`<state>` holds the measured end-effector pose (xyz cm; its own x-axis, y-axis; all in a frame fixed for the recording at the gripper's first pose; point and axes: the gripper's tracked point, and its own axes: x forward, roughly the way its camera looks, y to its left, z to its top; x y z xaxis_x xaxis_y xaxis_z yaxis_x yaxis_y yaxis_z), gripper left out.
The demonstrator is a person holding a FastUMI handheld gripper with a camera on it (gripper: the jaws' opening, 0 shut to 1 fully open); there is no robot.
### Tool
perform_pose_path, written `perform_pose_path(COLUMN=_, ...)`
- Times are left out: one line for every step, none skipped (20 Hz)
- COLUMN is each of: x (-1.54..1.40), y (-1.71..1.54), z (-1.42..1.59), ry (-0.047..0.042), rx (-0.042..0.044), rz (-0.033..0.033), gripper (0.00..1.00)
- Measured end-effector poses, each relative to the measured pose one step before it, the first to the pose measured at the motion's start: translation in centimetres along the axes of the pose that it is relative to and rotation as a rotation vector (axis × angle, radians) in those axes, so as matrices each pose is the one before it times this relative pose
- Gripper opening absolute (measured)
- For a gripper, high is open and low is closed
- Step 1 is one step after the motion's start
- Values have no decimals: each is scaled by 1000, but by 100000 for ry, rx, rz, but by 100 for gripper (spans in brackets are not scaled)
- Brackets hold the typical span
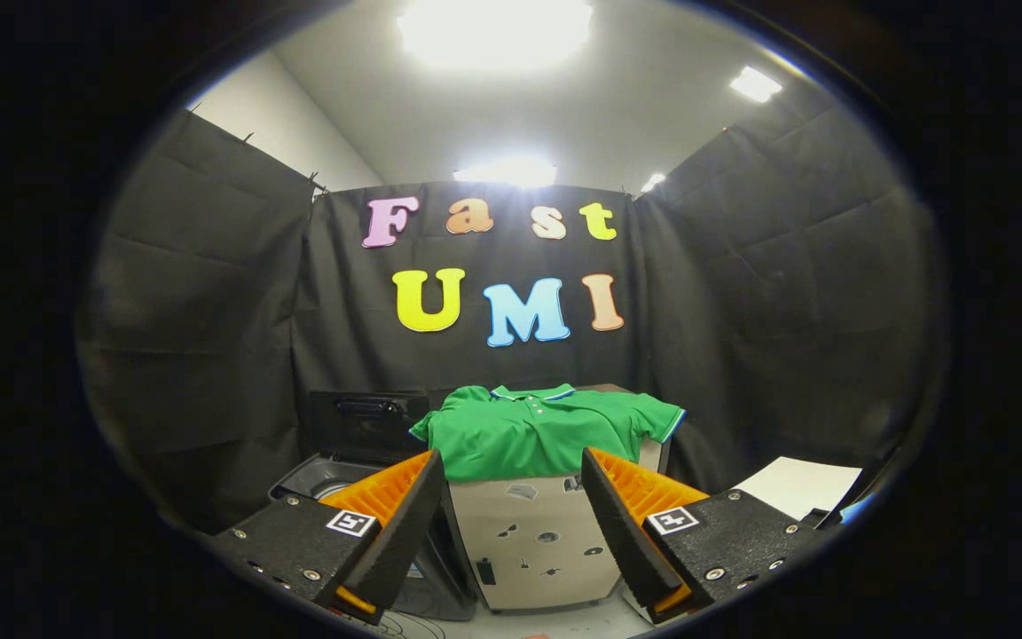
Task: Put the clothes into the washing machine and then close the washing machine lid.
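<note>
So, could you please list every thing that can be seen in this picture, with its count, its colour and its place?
polo shirt: one, green with a white-and-blue edge on collar and sleeve, spread over the top of the box, beyond the fingers.
box: one, beige, standing on the floor, seen between the two fingers.
washing machine: one, dark, beside the box, lid raised upright behind its opening.
white sheet: one, white, lying flat on the other side of the box, behind one finger.
ceiling lights: four, white, overhead.
hand-held gripper: one, fingers open and apart, holding nothing, short of the box.
</note>
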<state>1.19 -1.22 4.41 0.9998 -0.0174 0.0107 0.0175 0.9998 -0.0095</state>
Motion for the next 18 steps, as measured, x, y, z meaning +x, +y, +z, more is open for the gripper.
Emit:
perform_pose_path(x=563, y=-38, z=290, ry=-237, rx=-142, rz=0, gripper=95)
perform_pose_path(x=584, y=-19, z=267, ry=-572, rx=-394, rz=196, gripper=95)
perform_pose_path(x=676, y=-6, z=325, ry=-425, rx=-548, rz=394, gripper=95)
perform_pose_path(x=806, y=-82, z=64, ry=-60, rx=-827, rz=431, gripper=95)
perform_pose_path(x=722, y=-112, z=164, ry=159, rx=-486, rz=178, gripper=95)
perform_pose_path(x=869, y=-249, z=88, ry=432, rx=229, rz=26, gripper=95)
perform_pose_path(x=758, y=-73, z=202, ry=233, rx=593, rz=272, gripper=95)
perform_pose_path(x=796, y=-8, z=323, ry=188, rx=613, rz=421, gripper=95)
perform_pose_path(x=996, y=-98, z=305, ry=591, rx=410, rz=143, gripper=95)
perform_pose_path(x=996, y=-284, z=139, ry=847, rx=718, rz=170, gripper=95)
perform_pose_path(x=899, y=25, z=184, ry=675, rx=815, rz=735, gripper=95)
perform_pose_path(x=1062, y=-30, z=183, ry=1069, rx=676, rz=648, gripper=95)
perform_pose_path(x=938, y=-170, z=252, ry=788, rx=347, rz=399, gripper=95)
perform_pose_path(x=838, y=-225, z=276, ry=453, rx=43, rz=371, gripper=95)
perform_pose_path(x=897, y=-260, z=439, ry=135, rx=-202, rz=255, gripper=95)
perform_pose_path(x=784, y=-231, z=370, ry=-25, rx=-155, rz=340, gripper=95)
perform_pose_path(x=956, y=-282, z=334, ry=278, rx=81, rz=386, gripper=95)
perform_pose_path(x=788, y=-161, z=-1, ry=480, rx=159, rz=418, gripper=95)
